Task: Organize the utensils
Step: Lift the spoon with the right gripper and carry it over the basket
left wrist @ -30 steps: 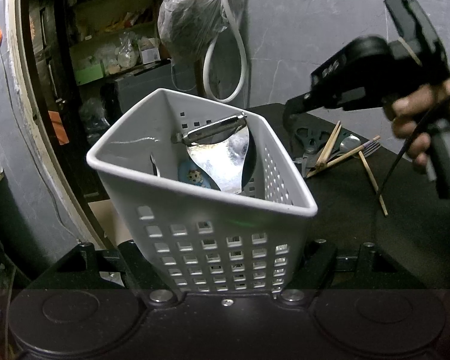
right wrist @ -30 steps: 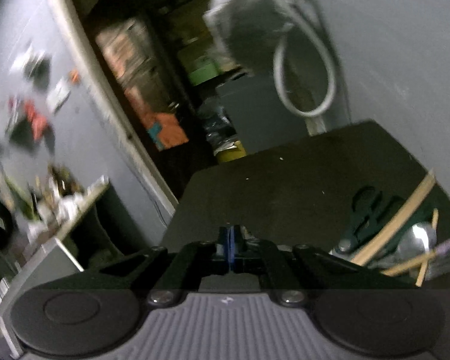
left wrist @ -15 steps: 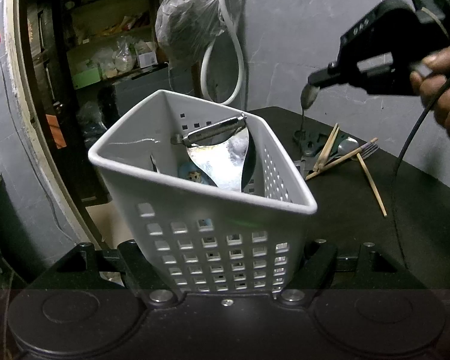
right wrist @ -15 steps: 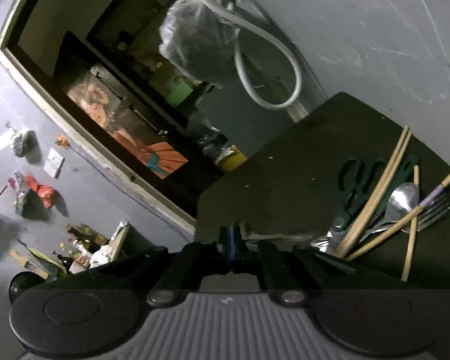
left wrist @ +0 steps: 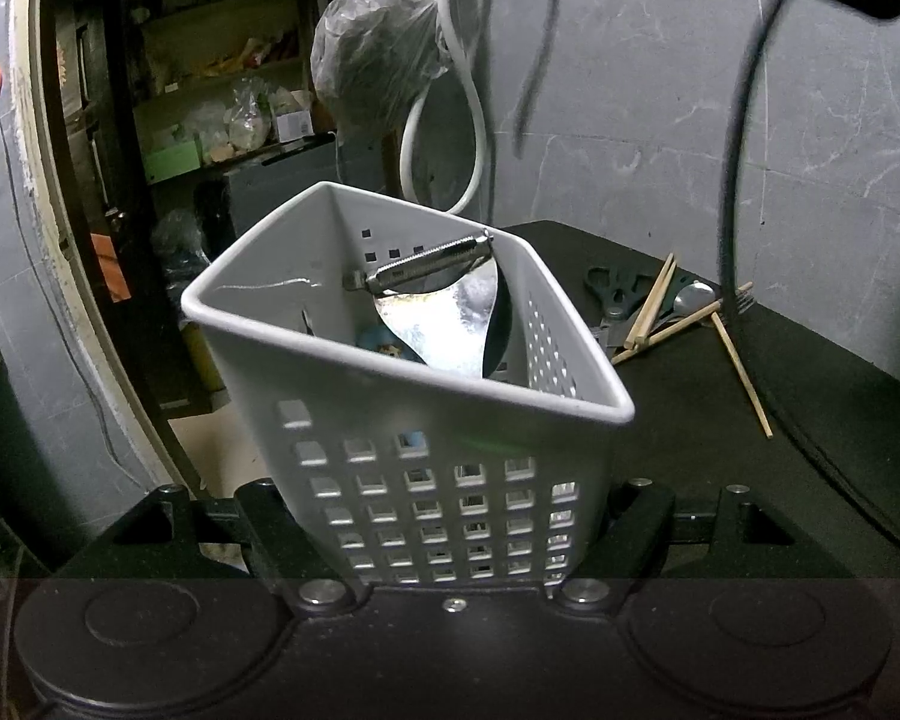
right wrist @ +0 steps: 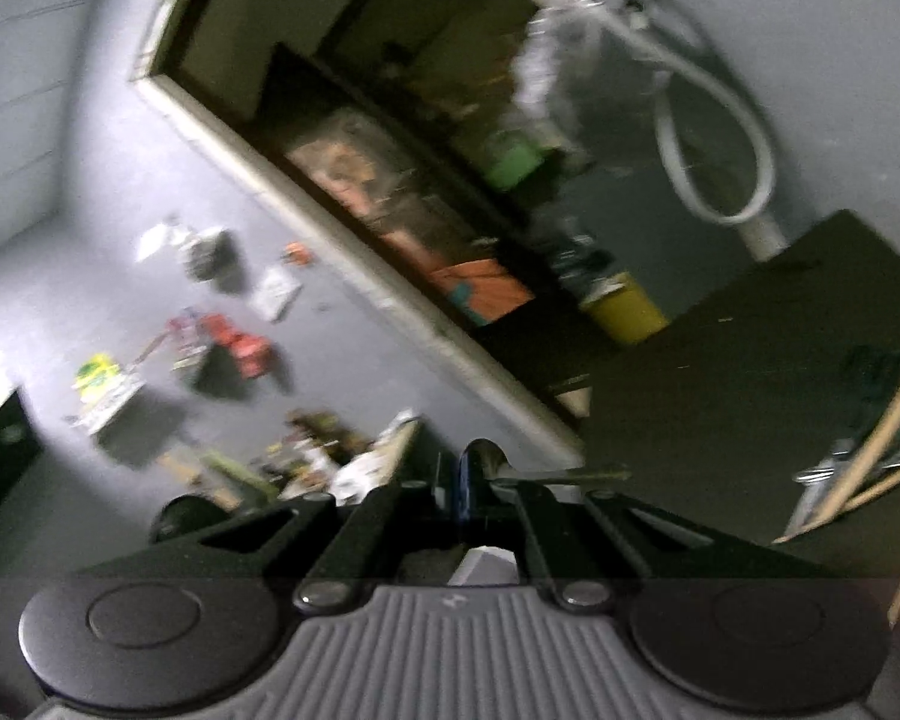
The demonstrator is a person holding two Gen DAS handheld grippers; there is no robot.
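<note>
Utensil basket gripped, spoon aloft

The left gripper point(left wrist: 450, 516) clamps the white perforated basket point(left wrist: 354, 384), holding a peeler point(left wrist: 426, 267) and spatula point(left wrist: 444, 330); the right gripper point(right wrist: 477, 480), closed, pinches a blurred spoon point(left wrist: 540, 54) above the black table point(left wrist: 810, 420); chopsticks point(left wrist: 651, 309) lie there.

We take this for a home utility corner: a tap with white hose point(left wrist: 473, 120) on grey tiles, cluttered pantry shelves point(left wrist: 210, 120) far left.
</note>
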